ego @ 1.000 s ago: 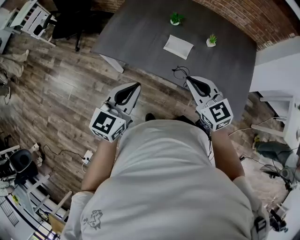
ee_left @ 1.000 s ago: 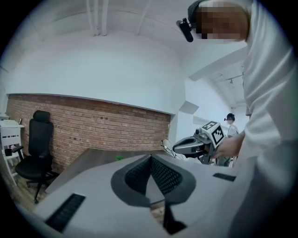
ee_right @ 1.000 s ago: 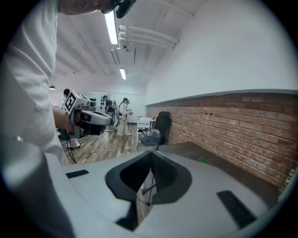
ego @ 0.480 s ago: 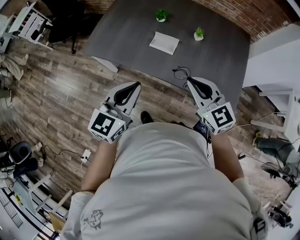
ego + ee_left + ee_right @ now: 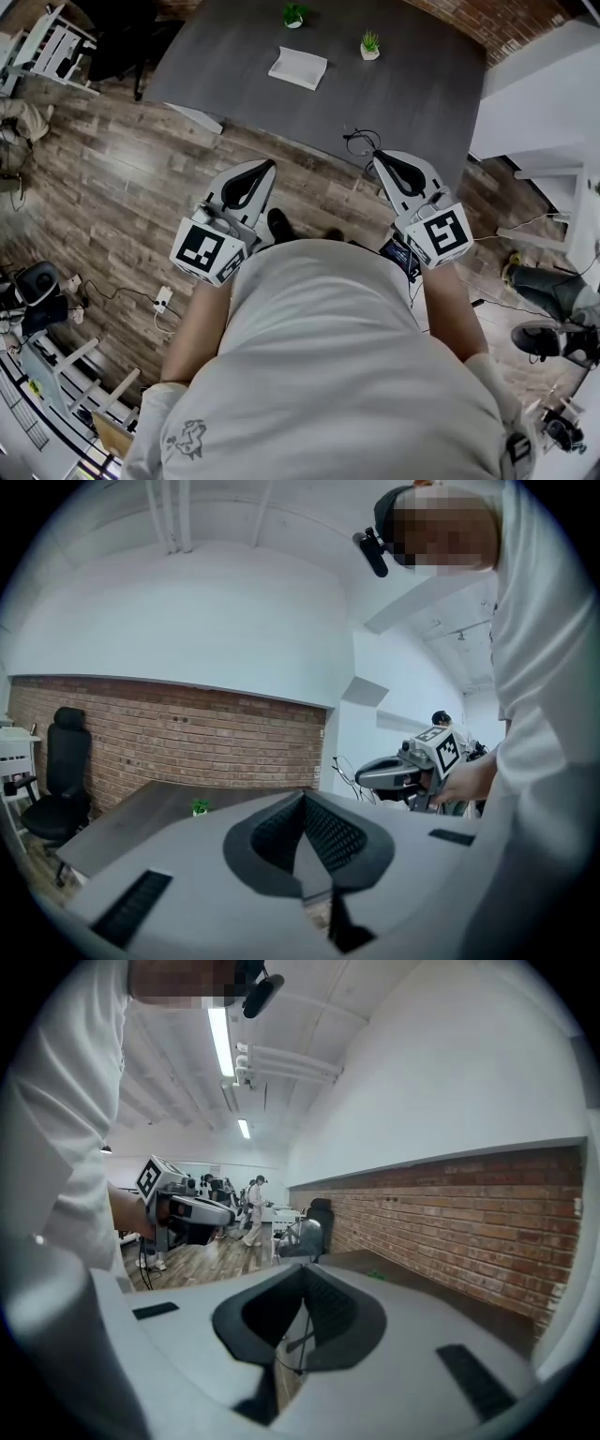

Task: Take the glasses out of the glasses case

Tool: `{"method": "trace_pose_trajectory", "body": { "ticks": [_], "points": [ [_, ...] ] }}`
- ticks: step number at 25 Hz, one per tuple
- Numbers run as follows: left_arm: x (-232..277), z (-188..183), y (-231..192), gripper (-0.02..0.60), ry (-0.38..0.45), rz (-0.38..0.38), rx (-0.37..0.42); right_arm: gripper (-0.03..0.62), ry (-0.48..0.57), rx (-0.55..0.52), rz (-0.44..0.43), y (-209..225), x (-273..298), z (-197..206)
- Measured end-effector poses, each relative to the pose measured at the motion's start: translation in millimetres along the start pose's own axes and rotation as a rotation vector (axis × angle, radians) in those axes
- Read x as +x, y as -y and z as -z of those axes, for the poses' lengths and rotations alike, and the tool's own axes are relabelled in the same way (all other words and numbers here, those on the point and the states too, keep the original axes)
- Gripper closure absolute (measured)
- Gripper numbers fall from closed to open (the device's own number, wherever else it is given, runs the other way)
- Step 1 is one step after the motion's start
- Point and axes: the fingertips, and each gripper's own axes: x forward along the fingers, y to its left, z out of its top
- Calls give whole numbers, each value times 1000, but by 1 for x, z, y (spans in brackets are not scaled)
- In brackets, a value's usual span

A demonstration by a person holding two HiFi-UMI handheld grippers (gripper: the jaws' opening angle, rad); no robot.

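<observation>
A white flat case (image 5: 298,67) lies on the dark grey table (image 5: 412,84), far ahead of both grippers. A thin black looped thing (image 5: 361,142), glasses or a cable, I cannot tell which, sits at the table's near edge. My left gripper (image 5: 262,168) hangs over the wooden floor, shut and empty. My right gripper (image 5: 380,158) points at the table's near edge just below the black loop, also shut and empty. In the left gripper view the left gripper's (image 5: 302,801) jaws meet with nothing between them. The right gripper's (image 5: 302,1275) jaws do the same in the right gripper view.
Two small potted plants (image 5: 294,14) (image 5: 370,43) stand at the table's far side. A black office chair (image 5: 127,42) and white racks (image 5: 42,37) are at the upper left. A power strip with cable (image 5: 161,298) lies on the floor. A brick wall (image 5: 187,742) runs behind the table.
In the head view the table, case and plants have slid up and left. Both grippers kept their pose and stayed shut. A shoe now shows between them.
</observation>
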Motion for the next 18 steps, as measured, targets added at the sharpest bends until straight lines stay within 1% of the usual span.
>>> {"method": "trace_pose_trajectory", "body": {
  "ticks": [4,10,14,18],
  "points": [
    [8,8,35,569,-26,-3,28,579,-1,7,-11,2,-28,9],
    [13,21,85,570,-39,-19,3,580,-9,21,-51,-1,-67,28],
    [5,31,103,570,-60,-48,-13,580,-15,31,-85,-5,-78,38],
    [-7,38,106,570,-80,-78,-23,579,-10,37,-107,-10,-80,39]
  ]
}}
